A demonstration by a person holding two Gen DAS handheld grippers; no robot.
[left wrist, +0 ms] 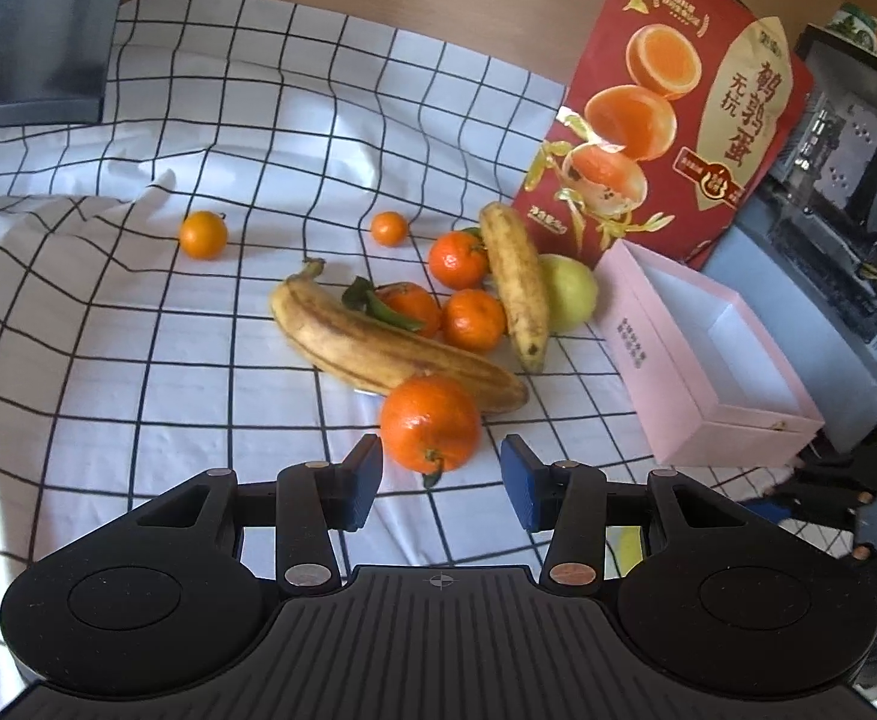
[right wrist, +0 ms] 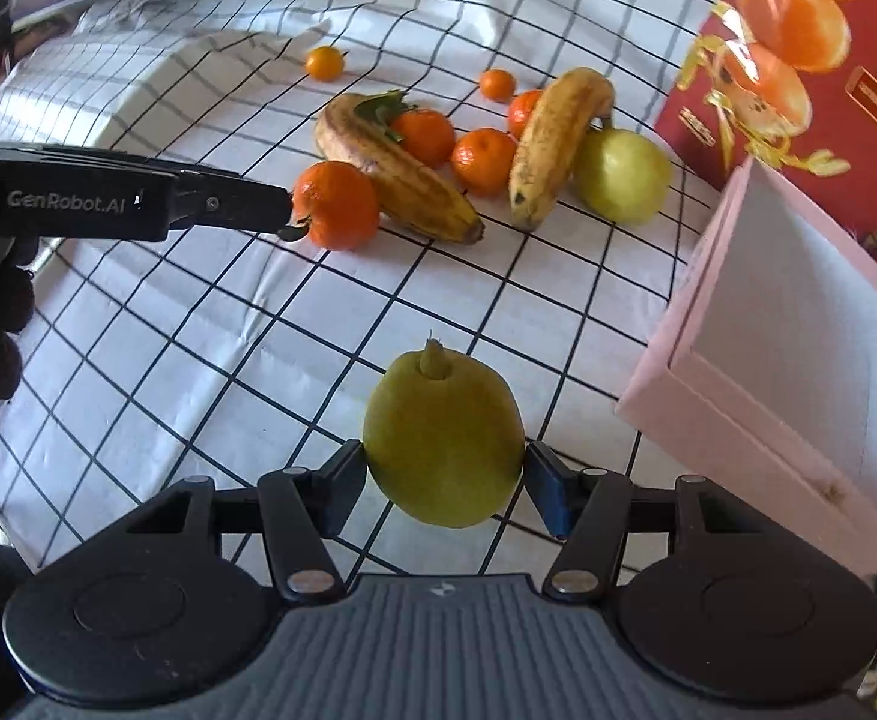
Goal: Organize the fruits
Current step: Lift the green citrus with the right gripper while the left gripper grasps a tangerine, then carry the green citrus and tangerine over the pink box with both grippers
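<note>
My left gripper [left wrist: 441,480] is open, its blue pads either side of a large tangerine [left wrist: 430,423] on the checked cloth; it also shows in the right wrist view [right wrist: 285,213] next to that tangerine [right wrist: 336,205]. My right gripper [right wrist: 444,486] is shut on a green pear [right wrist: 443,443], held above the cloth. Behind lie two bananas [left wrist: 378,348] [left wrist: 516,285], several tangerines [left wrist: 473,319], a second pear [left wrist: 570,293] and two small oranges [left wrist: 203,234] [left wrist: 389,228]. An open pink box [left wrist: 714,354] [right wrist: 786,324] stands at the right, empty.
A red printed bag [left wrist: 672,102] stands behind the box. A dark monitor edge [left wrist: 30,30] is at the far left. Dark equipment [left wrist: 846,192] sits past the table's right edge. The checked cloth [left wrist: 108,360] is wrinkled at the left.
</note>
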